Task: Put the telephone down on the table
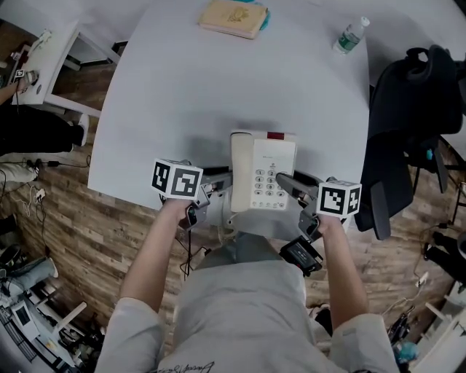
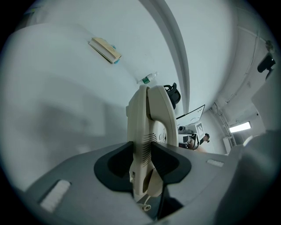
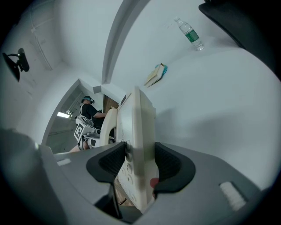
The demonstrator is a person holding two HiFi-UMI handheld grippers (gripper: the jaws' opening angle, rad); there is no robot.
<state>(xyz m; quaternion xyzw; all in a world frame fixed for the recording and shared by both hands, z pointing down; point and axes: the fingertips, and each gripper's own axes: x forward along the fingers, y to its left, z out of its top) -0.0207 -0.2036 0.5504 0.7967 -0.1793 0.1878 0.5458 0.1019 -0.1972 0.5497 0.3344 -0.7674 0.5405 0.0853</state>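
Presently: cream telephone [image 1: 263, 171] clamped from both sides over the near edge of the white table [image 1: 218, 87].
Left gripper [image 2: 142, 161] pinching the handset side, right gripper [image 3: 139, 165] pinching the keypad side. Long axis pointing away from the person, keypad up. Smooth boxy plastic. Open tabletop ahead; book [image 1: 233, 18] and bottle [image 1: 351, 35] well apart, at the far edge.

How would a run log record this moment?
left gripper: shut on cream plastic telephone | right gripper: shut on it | place: white table's near edge, touchdown unclear
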